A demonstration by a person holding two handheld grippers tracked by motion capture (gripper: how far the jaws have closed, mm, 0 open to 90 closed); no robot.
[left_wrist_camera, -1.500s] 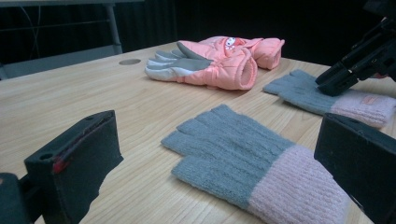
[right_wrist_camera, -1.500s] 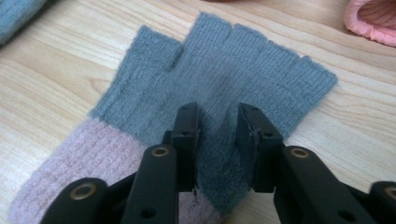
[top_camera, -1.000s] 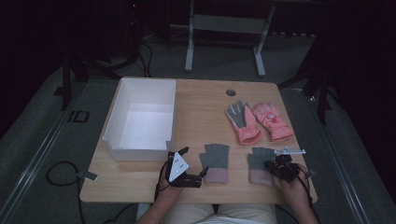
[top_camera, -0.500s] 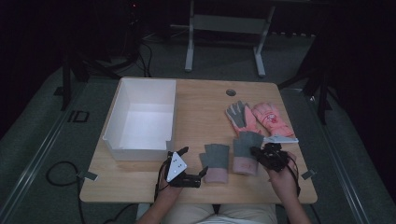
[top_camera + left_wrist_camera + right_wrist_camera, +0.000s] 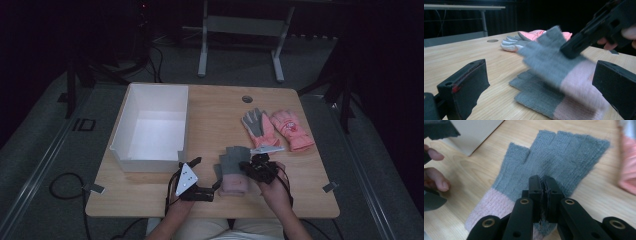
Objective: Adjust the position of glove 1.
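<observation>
I am carrying a grey knit glove with a pink cuff [image 5: 235,161] in my right hand-held gripper [image 5: 252,167], its jaws pinched tight on the fabric, as the right gripper view shows. I am now holding it just over its twin [image 5: 536,96], which is lying flat on the bench [image 5: 215,115] near the front edge. A second ago this glove was lying well to the right, apart from its mate; I have been sweeping it leftward and slightly up, so the pair is about to be stacked, I judge. My left hand-held gripper [image 5: 197,172] is resting beside the gloves, jaws standing wide with nothing between them, unmoved. The pink gloves [image 5: 280,127] and the white box [image 5: 150,160] are sitting as they were.
</observation>
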